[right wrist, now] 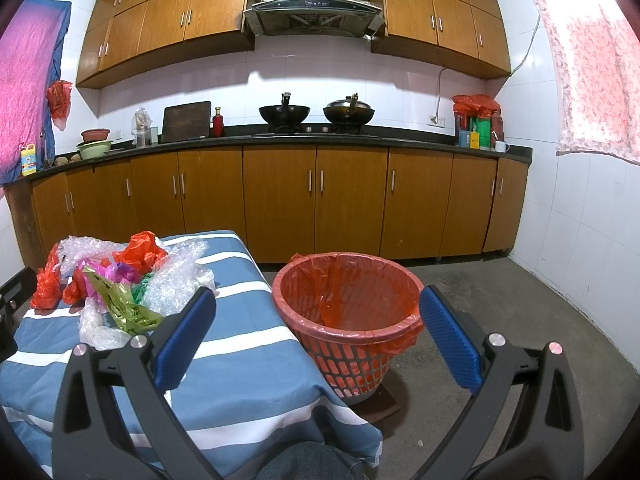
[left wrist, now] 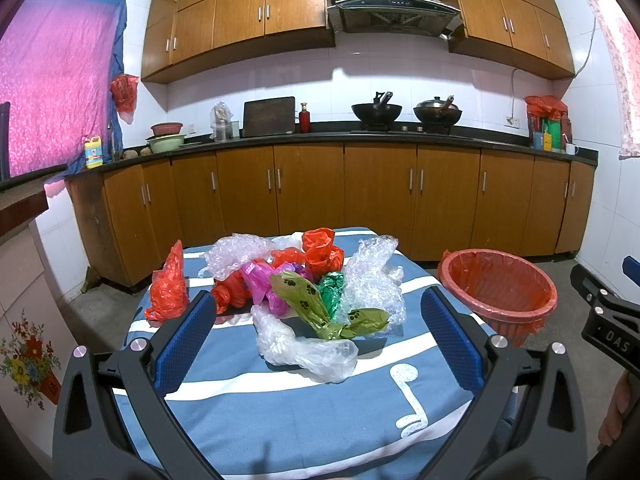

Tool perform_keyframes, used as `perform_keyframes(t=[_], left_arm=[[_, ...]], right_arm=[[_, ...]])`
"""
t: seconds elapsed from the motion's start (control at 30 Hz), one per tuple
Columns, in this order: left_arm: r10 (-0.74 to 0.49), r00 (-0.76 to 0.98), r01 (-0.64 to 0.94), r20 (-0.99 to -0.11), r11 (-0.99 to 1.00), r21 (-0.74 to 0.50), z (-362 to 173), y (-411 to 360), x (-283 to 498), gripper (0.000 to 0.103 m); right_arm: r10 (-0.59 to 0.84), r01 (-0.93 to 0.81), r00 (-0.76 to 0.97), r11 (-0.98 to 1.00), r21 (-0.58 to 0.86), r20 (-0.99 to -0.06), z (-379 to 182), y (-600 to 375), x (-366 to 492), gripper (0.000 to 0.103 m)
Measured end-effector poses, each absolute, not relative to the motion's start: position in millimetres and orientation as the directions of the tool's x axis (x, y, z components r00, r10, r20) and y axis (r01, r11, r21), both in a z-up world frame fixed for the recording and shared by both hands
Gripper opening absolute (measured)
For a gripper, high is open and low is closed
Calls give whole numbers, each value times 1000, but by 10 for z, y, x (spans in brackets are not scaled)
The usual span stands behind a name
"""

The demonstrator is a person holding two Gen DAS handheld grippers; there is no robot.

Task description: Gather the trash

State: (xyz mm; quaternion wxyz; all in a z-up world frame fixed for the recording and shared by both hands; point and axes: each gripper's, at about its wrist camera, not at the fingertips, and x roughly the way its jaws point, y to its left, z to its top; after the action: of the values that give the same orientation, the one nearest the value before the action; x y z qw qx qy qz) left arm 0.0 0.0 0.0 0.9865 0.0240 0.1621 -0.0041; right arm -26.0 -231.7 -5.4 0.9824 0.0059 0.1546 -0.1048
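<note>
Both grippers, left [left wrist: 316,332] and right [right wrist: 316,332], spread wide, empty. Bags [left wrist: 304,284] tangled: 1 grab could drag neighbours, missing bin [right wrist: 348,304].

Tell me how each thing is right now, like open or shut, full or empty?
Left hand-held gripper: open, holding nothing.
Right hand-held gripper: open, holding nothing.
Trash basket: upright on the floor, lined with a red bag, looks empty.
Plastic bags: crumpled in a pile on the table, none picked up.
Lower cabinet doors: shut.
Right wok: lid on.
Left wok: no lid.
</note>
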Motion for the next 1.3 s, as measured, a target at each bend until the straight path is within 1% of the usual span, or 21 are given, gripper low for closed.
perform_keyframes(t=[1.3], left_arm=[[-1,945,15,-328,999,42,-2,-4,-7,101]], right_arm=[[-203,207,928,978,-20,-314,-66,-2324,-219,99]])
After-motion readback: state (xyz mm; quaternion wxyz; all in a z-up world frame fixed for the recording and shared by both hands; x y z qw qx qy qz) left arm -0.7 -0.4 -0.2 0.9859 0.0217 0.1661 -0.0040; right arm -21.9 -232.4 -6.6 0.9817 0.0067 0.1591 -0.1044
